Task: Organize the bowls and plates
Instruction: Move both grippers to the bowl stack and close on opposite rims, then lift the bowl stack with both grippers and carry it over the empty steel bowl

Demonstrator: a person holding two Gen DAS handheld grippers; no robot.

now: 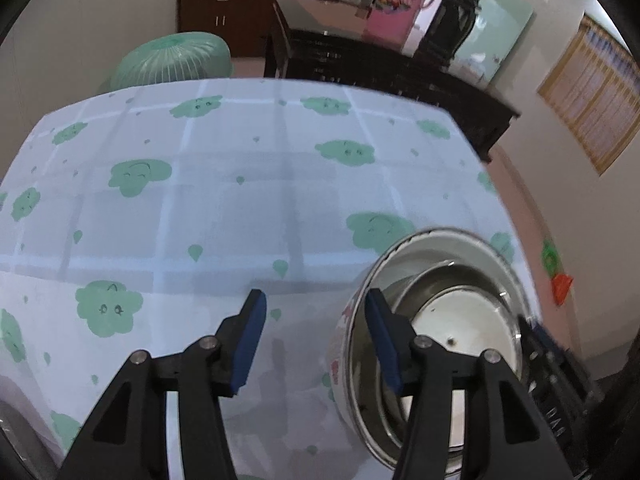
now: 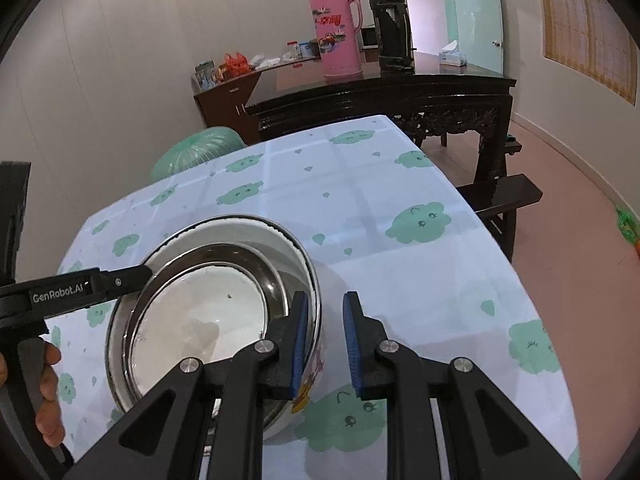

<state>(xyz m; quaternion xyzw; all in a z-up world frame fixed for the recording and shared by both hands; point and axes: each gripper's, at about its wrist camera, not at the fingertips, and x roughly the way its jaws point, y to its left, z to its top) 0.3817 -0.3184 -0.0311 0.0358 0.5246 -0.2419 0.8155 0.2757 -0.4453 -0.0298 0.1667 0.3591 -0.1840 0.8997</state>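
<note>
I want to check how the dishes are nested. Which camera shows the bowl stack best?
The right wrist view: the bowl stack lies nearly whole, with its nested rims and white centre clear. The left wrist view shows the stack only at the lower right, partly hidden behind a gripper finger.

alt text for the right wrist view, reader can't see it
A stack of nested bowls sits on a table covered with a green-cloud cloth. The right gripper straddles the outer bowl's near rim without pinching it, while the left gripper reaches its far rim. Behind stands a pink thermos.

Plate (image 2: 200,320) nests in bowl (image 2: 256,232) on table (image 2: 400,280).
</note>
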